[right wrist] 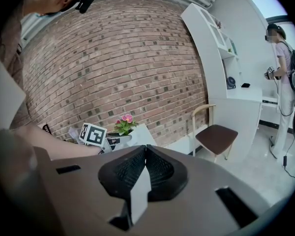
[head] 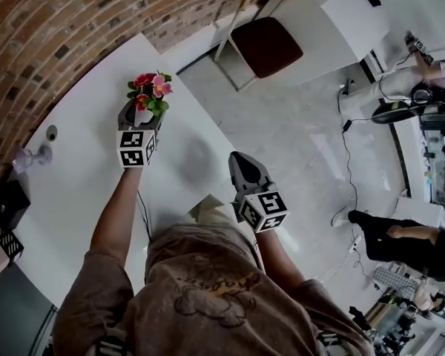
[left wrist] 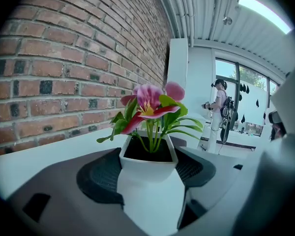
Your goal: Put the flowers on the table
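A small white square pot of pink flowers (left wrist: 147, 154) sits upright between the jaws of my left gripper (left wrist: 146, 173), which is shut on it. In the head view the flowers (head: 151, 91) stand above the white table (head: 81, 184), at the tip of the left gripper (head: 141, 121). My right gripper (head: 243, 170) hangs off the table's near edge; its pads (right wrist: 157, 168) meet at the tips with nothing between them. From the right gripper view the flowers (right wrist: 124, 124) show far off to the left.
A brick wall (head: 52, 28) runs behind the table. A small grey object (head: 31, 156) and a round one (head: 52, 133) lie at the table's left. A black basket (head: 0, 225) sits lower left. A brown chair (head: 263, 43) stands beyond the table's end. People stand to the right.
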A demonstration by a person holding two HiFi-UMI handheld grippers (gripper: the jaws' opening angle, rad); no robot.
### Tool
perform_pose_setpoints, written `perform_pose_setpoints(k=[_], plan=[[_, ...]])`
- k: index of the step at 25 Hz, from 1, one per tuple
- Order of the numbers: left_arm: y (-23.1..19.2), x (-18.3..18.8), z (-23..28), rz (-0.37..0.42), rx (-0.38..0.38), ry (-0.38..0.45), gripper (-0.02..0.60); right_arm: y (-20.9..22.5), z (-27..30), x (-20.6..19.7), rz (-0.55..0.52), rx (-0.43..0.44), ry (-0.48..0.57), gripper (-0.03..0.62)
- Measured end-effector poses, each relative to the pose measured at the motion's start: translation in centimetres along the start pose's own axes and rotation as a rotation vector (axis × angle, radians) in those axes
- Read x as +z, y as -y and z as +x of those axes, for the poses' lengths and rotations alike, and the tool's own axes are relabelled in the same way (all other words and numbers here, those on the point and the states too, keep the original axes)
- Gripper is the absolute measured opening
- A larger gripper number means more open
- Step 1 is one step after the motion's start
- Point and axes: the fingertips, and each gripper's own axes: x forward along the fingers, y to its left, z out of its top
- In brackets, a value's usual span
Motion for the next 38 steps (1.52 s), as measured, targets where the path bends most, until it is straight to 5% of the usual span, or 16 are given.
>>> perform_pose_setpoints(k=[25, 38], plan=[[0.1, -2.3, 1.9, 0.005, 0.009, -0.042, 0.351, 0.9, 0.3, -1.1, 0.017, 0.004, -0.017, 0.005], [-0.5, -1.1, -1.1, -0.013, 0.035, -0.042, 0.351, -0.2, 0.4, -0.5, -0.003, 0.051, -0.010, 0.005]])
